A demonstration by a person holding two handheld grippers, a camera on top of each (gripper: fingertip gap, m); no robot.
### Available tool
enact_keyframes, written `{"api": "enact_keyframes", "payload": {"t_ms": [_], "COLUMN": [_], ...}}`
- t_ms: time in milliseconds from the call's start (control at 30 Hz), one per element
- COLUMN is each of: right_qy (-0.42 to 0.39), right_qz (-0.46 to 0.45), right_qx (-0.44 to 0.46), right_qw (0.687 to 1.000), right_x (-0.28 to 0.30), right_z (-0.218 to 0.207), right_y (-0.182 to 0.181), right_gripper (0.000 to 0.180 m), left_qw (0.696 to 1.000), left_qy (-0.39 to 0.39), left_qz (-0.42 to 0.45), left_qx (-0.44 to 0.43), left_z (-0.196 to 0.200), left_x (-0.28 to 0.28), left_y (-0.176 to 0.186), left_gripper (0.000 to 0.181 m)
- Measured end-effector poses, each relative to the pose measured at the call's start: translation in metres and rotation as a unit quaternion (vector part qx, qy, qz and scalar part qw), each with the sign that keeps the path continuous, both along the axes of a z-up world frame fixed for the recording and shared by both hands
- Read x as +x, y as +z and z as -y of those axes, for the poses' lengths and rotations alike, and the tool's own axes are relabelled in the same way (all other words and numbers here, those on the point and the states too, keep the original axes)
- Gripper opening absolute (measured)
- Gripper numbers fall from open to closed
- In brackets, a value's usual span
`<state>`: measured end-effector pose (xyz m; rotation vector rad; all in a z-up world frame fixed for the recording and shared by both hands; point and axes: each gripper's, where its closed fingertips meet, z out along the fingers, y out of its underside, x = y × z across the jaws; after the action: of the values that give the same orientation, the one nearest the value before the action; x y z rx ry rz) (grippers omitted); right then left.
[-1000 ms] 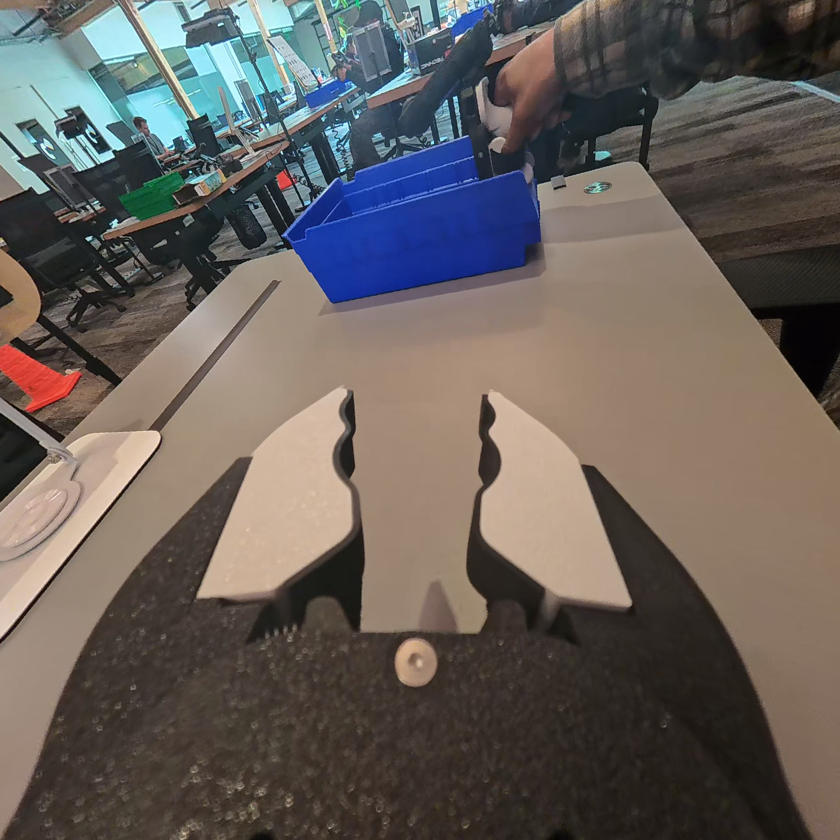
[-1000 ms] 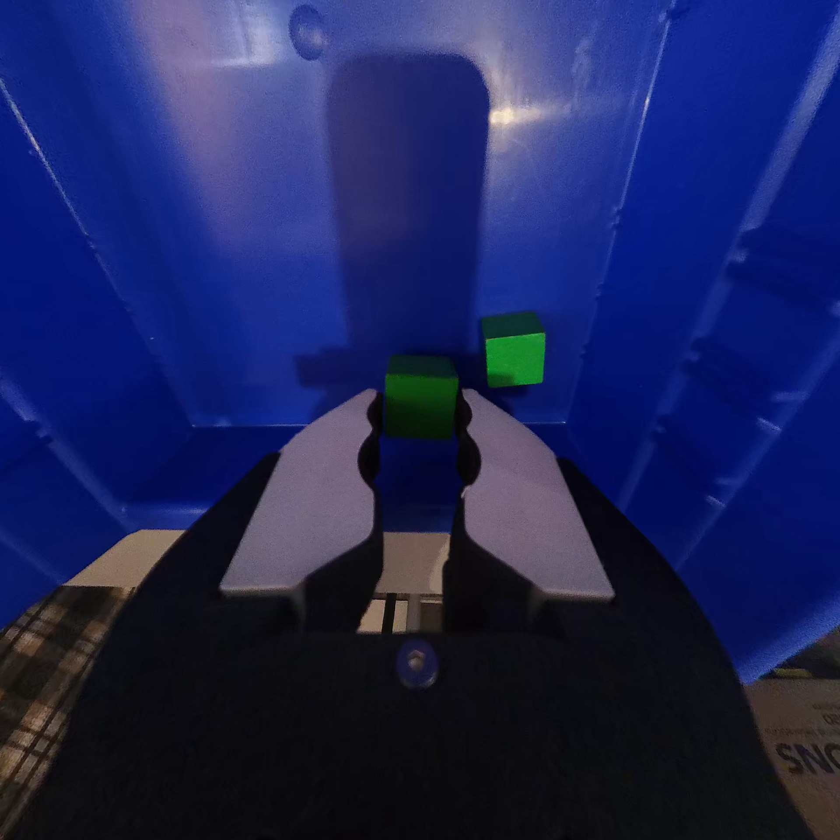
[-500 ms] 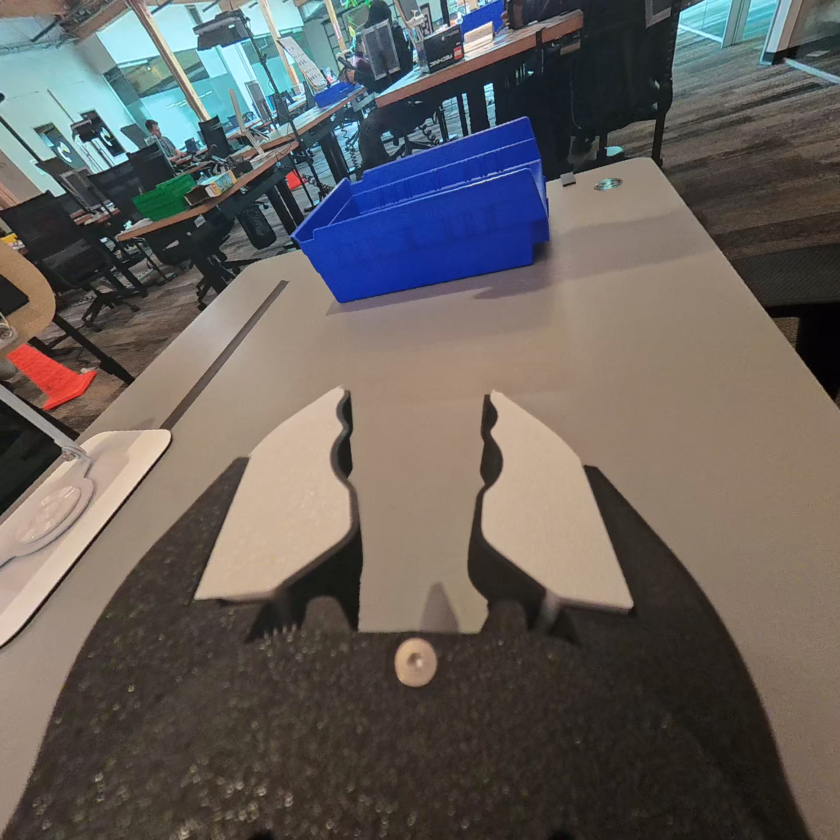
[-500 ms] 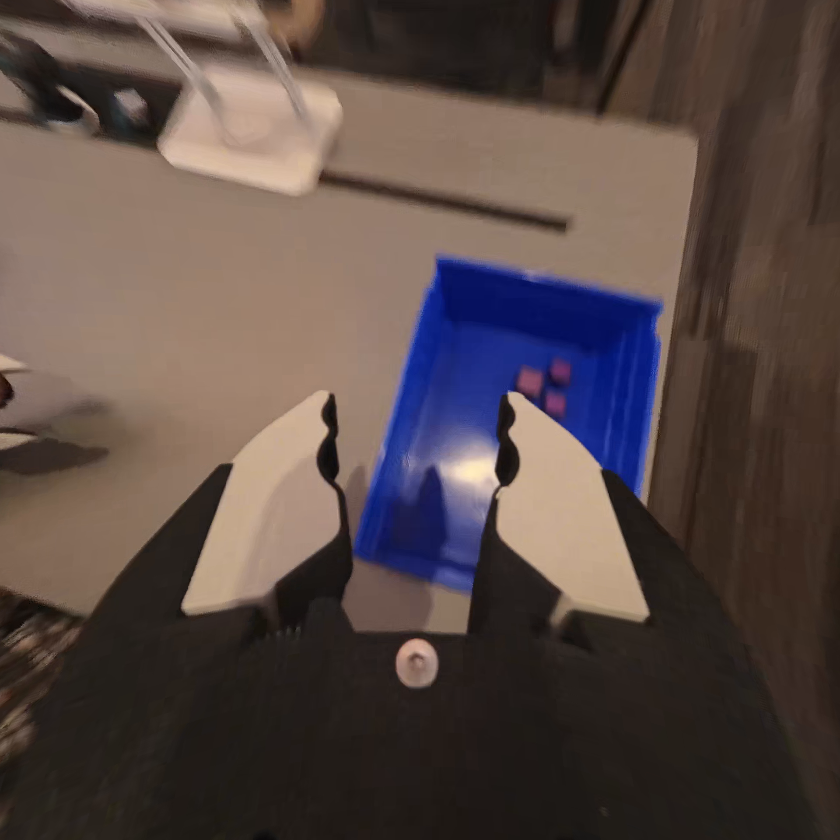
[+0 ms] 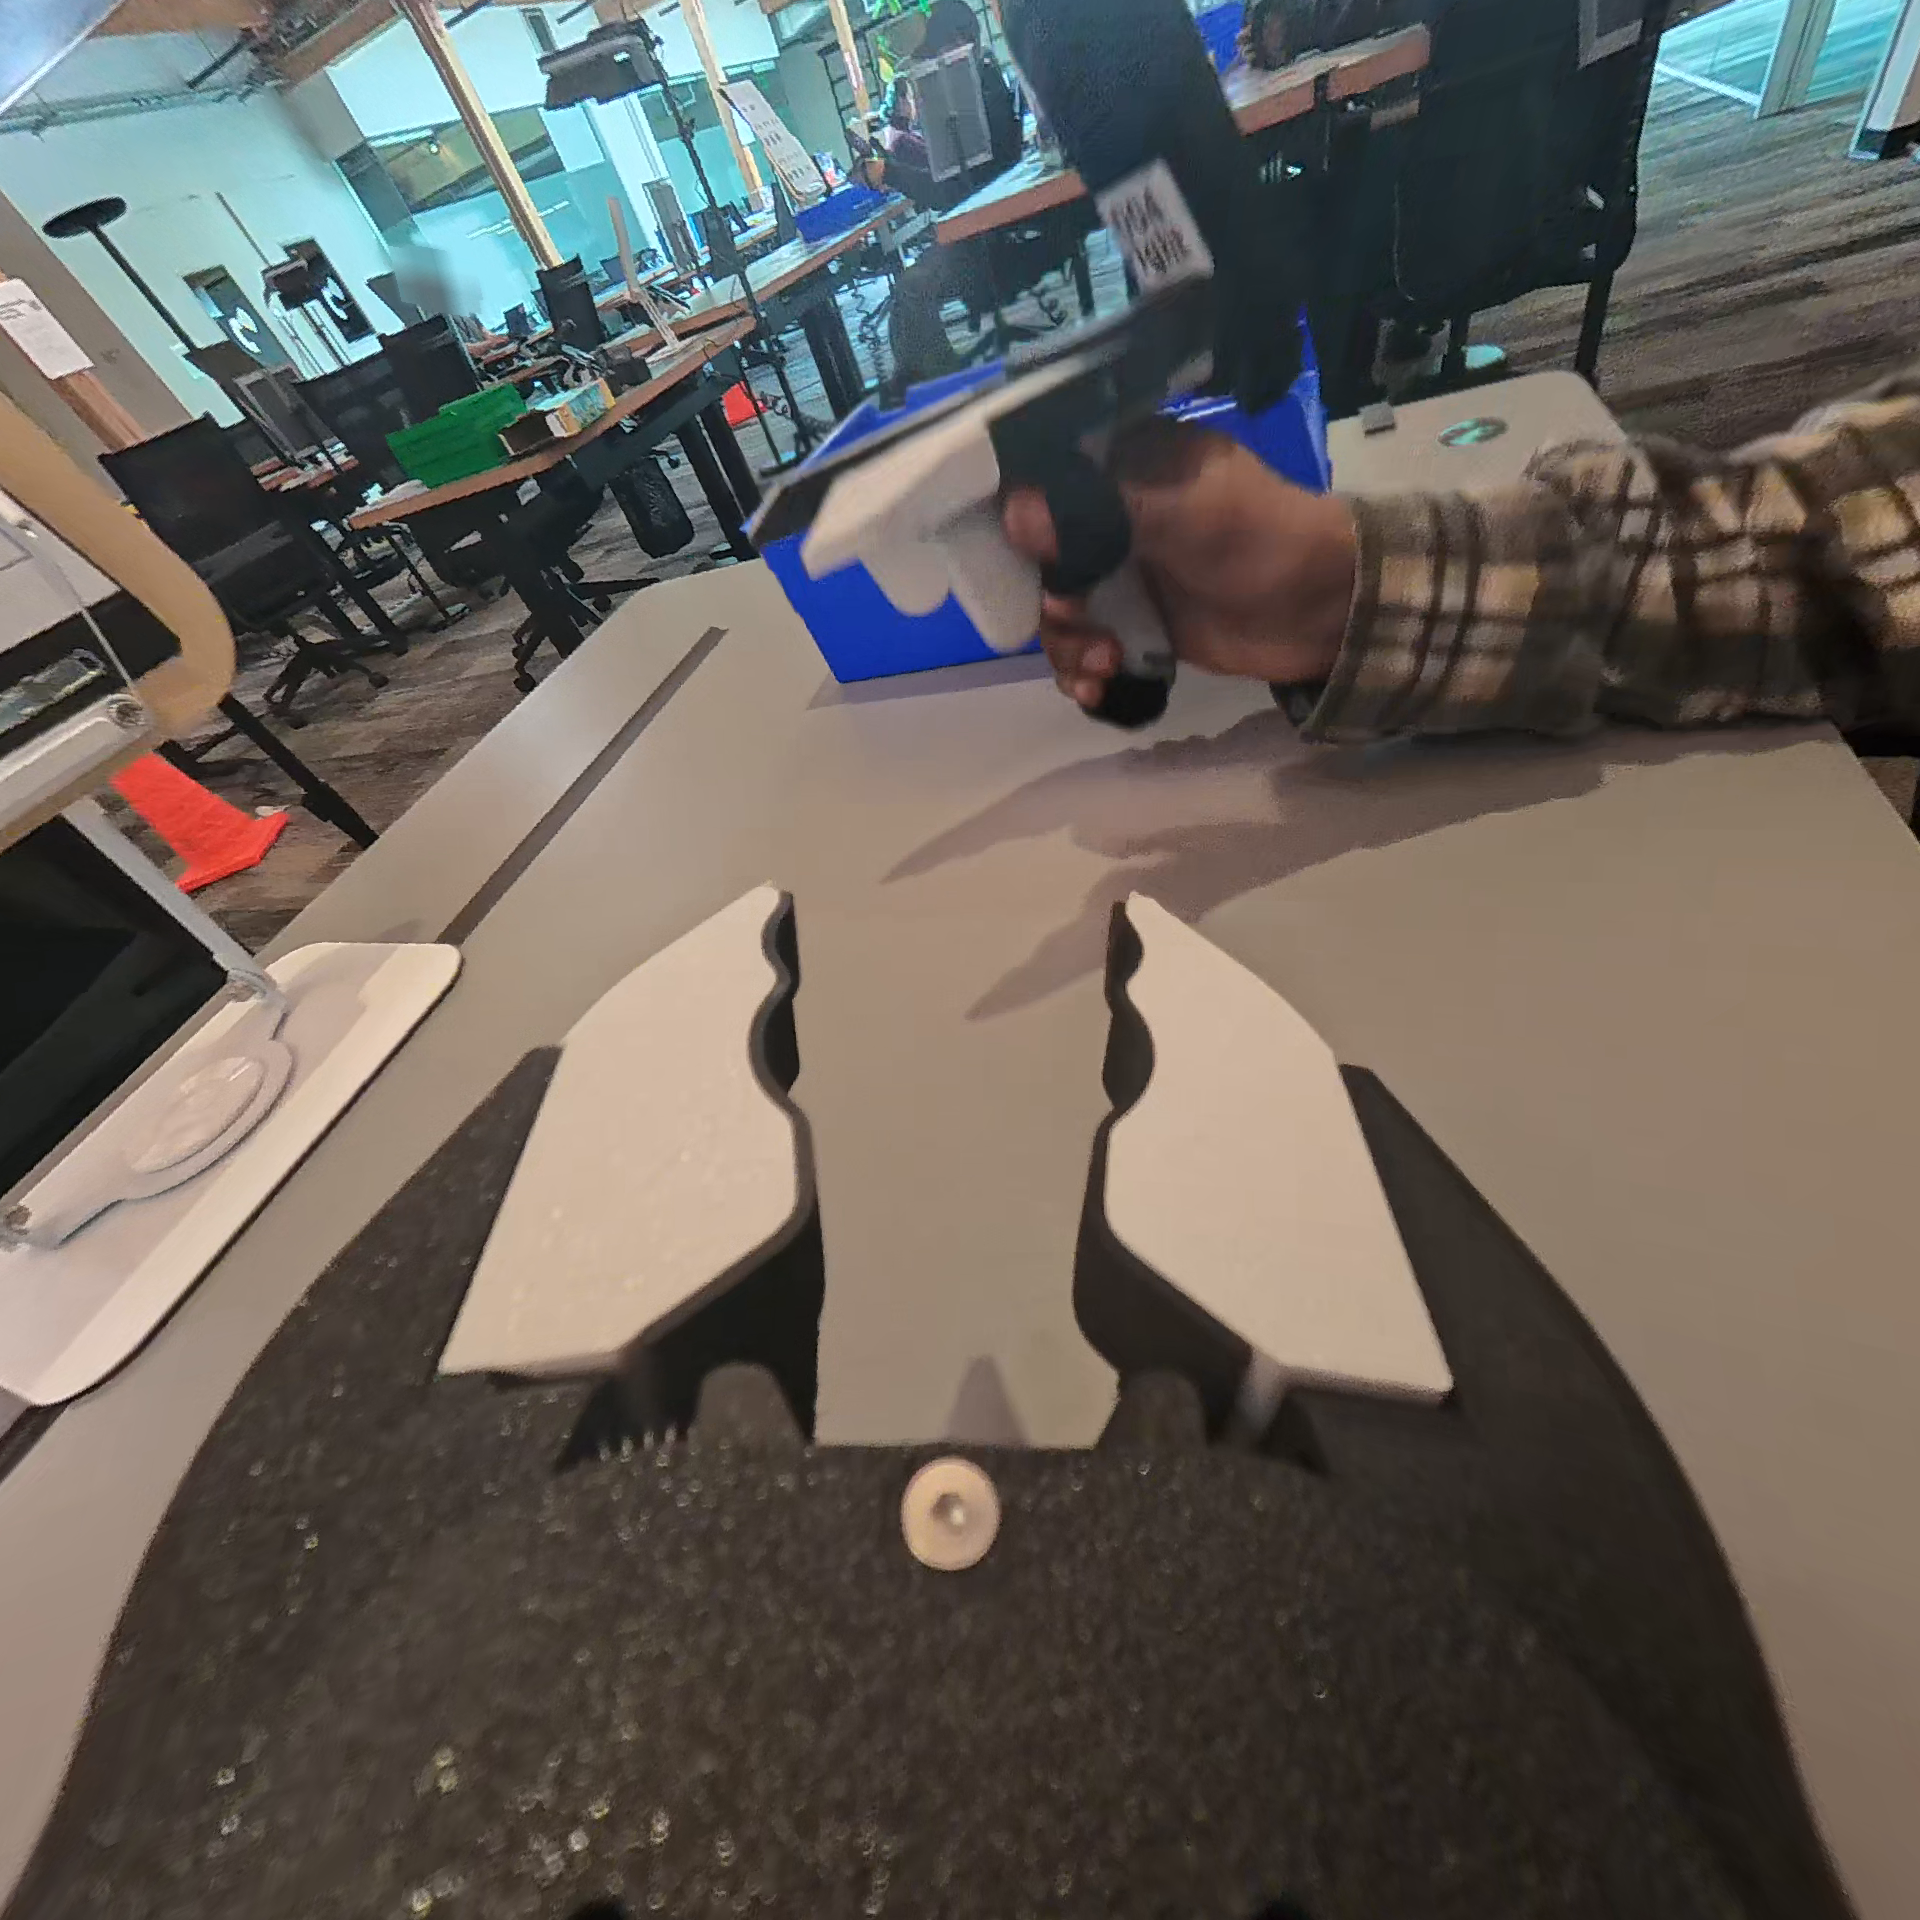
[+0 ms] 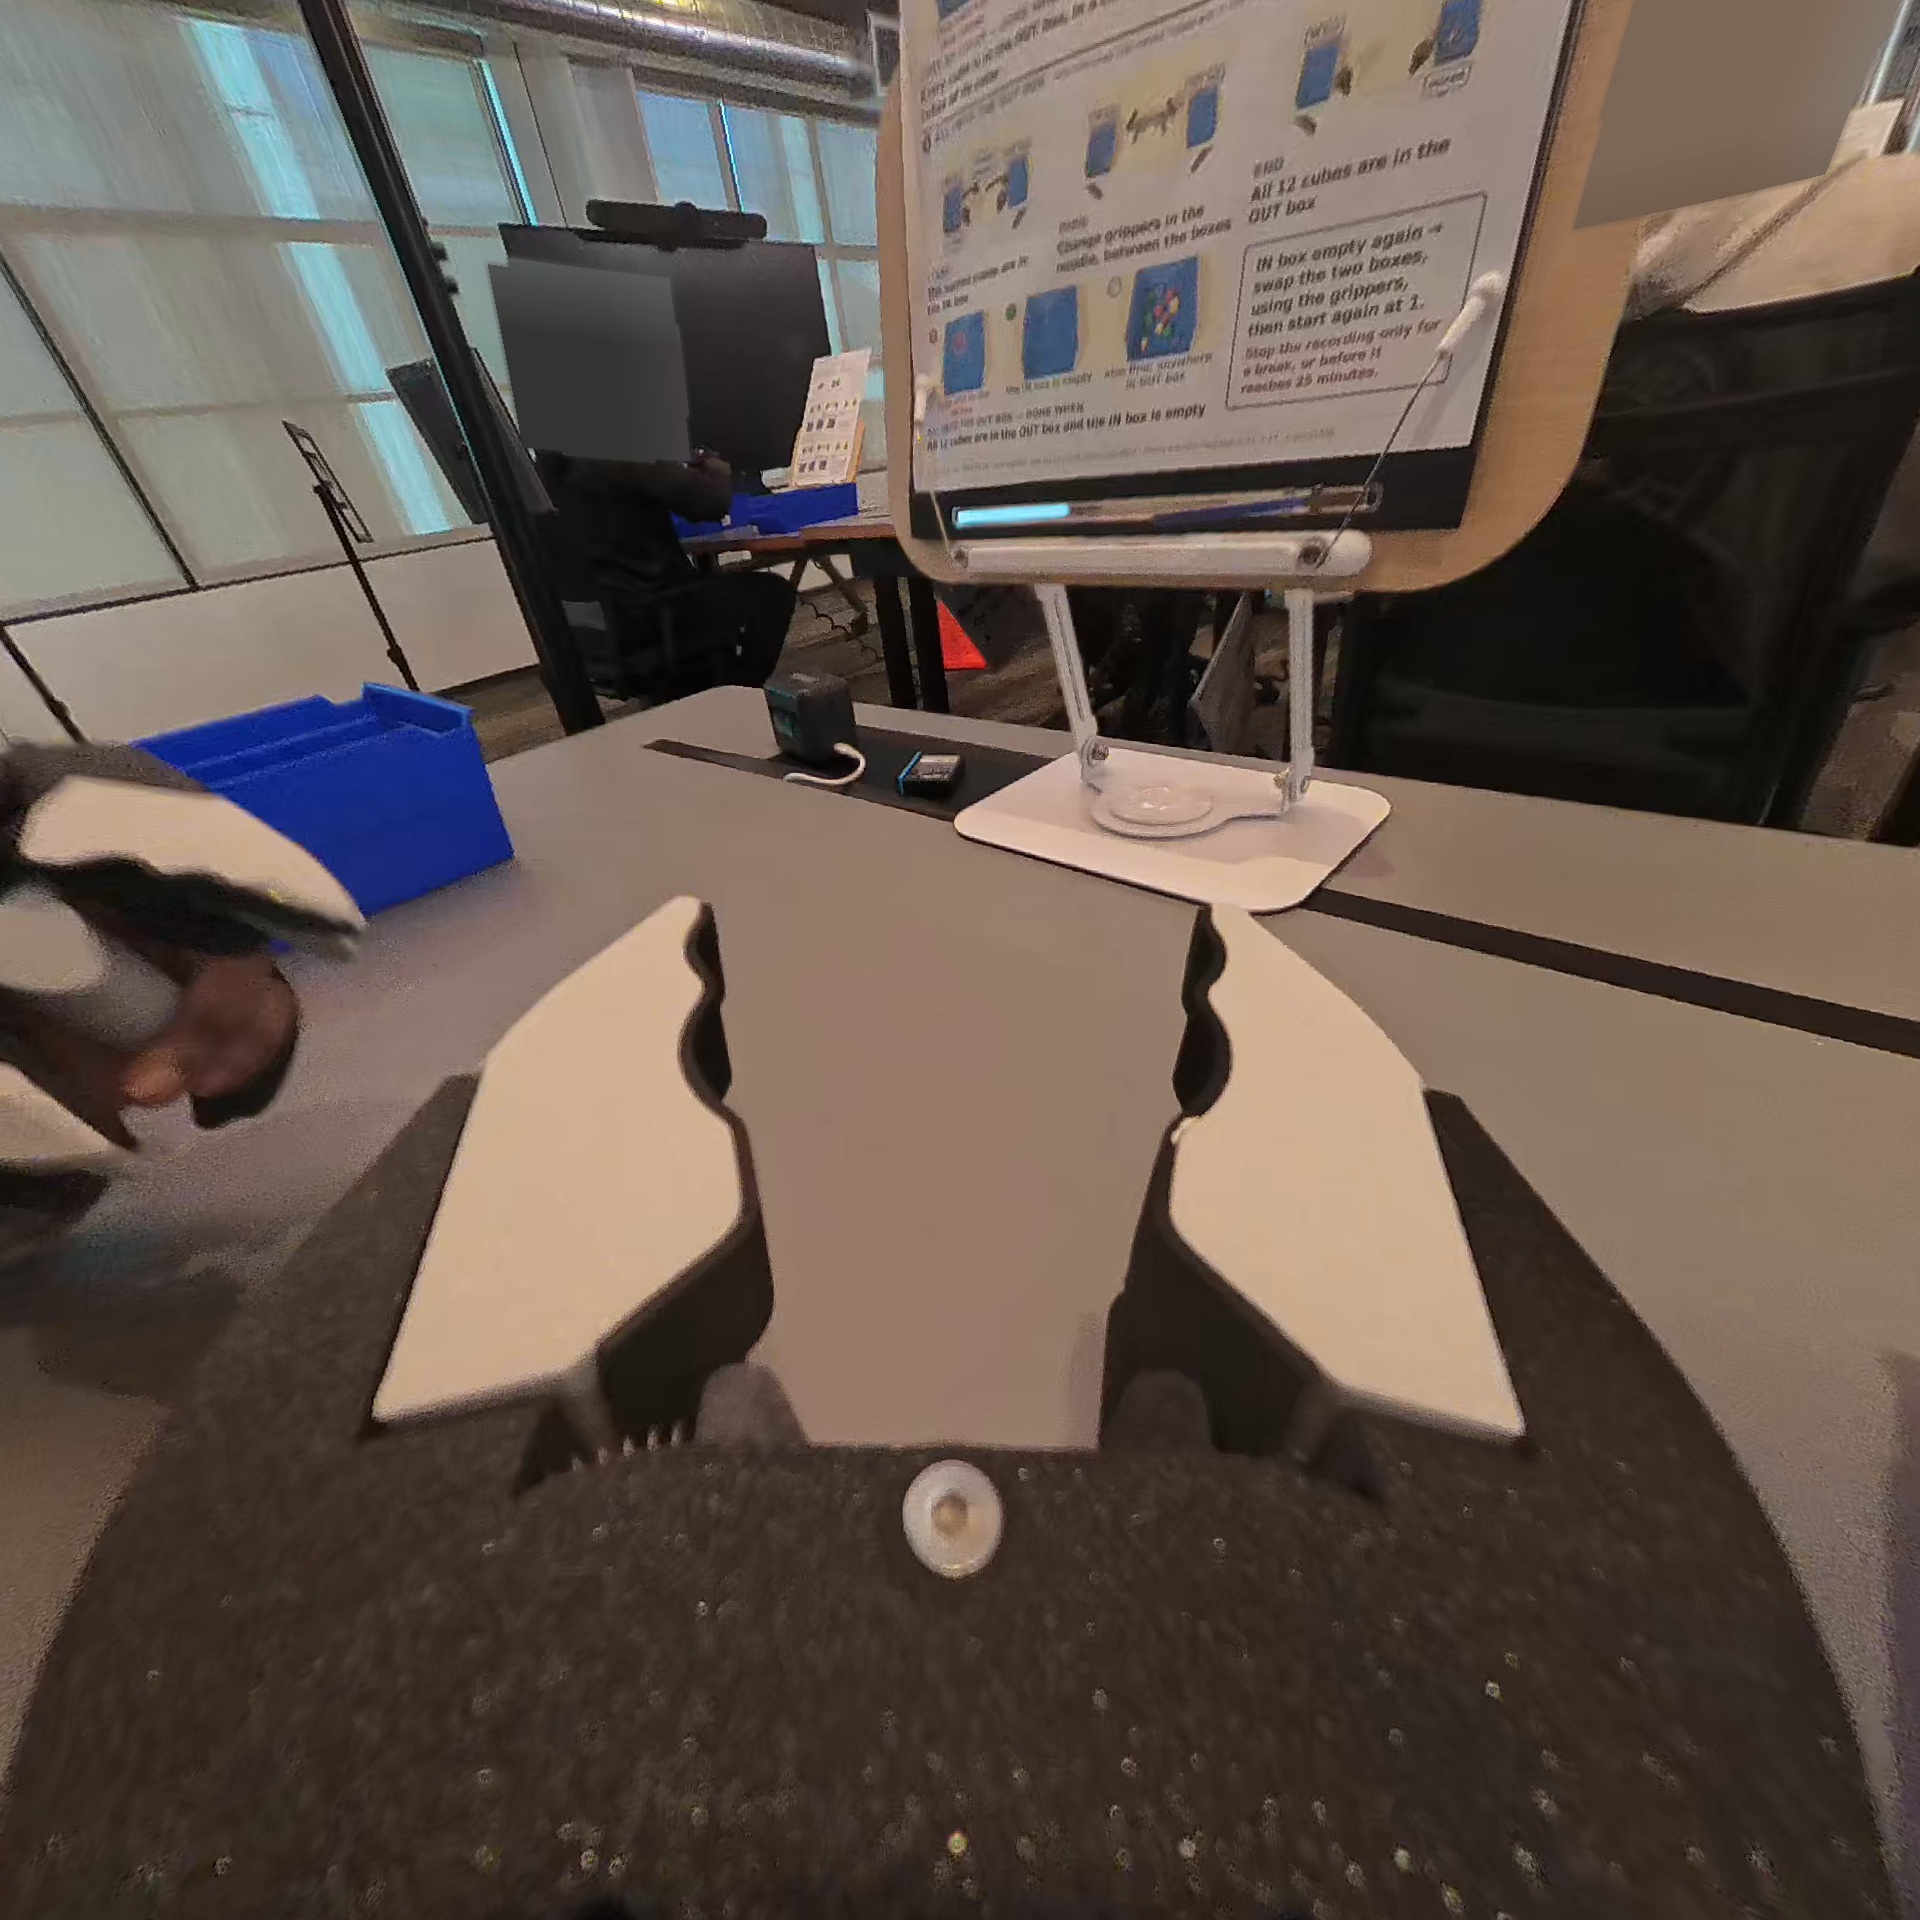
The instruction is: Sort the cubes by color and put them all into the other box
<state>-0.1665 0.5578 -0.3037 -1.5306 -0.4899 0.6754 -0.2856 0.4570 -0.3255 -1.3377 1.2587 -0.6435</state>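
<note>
In the left wrist view, a white stand base (image 5: 197, 1132) sits at nine o'clock on the grey table (image 5: 1455, 1039). The left gripper (image 5: 951, 925) fills the lower half, its two pale fingers spread wide with only bare tabletop between them. At twelve o'clock a blue box (image 5: 894, 623) stands near the far end of the table; its inside is hidden from here, so no cubes can be seen. In front of it, from one to three o'clock, a hand (image 5: 1195, 561) in a plaid sleeve (image 5: 1621, 582) holds the right gripper (image 5: 831, 509) above the table, pointing toward ten o'clock; from this side its opening cannot be judged.

In the right wrist view, the blurred left gripper (image 6: 312, 909) and the hand (image 6: 197, 1049) holding it enter at nine o'clock. Just behind them, at ten o'clock, a blue box (image 6: 343, 800) rests on the table (image 6: 1662, 1143), its contents out of sight. The right gripper (image 6: 956, 920) occupies the lower half, fingers set wide apart and empty over the bare table. At twelve o'clock a small dark cube-shaped device (image 6: 810, 717) with a white cable and a flat black item (image 6: 930, 771) lie on a dark strip. At one o'clock stands a white stand (image 6: 1174, 810) carrying an instruction sheet (image 6: 1195, 239).
</note>
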Motion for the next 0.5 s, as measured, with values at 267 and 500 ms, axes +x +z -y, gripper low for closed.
{"api": "enact_keyframes", "payload": {"t_ms": [267,500], "right_qy": [0.029,0.074], "right_qz": [0.023,0.027], "right_qx": [0.007,-0.022], "right_qw": [0.999,0.997], "right_x": [-0.008,-0.027], "right_z": [0.012,0.016], "right_y": [-0.023,-0.036], "right_gripper": [0.081,0.081], "left_qw": [0.997,0.914], "left_qy": [0.064,0.292], "left_qz": [-0.008,-0.280], "left_qx": [0.052,0.029], "left_z": [0.009,0.001], "left_x": [-0.058,-0.284], "left_y": [0.054,0.091], "left_gripper": [0.056,0.054]}}
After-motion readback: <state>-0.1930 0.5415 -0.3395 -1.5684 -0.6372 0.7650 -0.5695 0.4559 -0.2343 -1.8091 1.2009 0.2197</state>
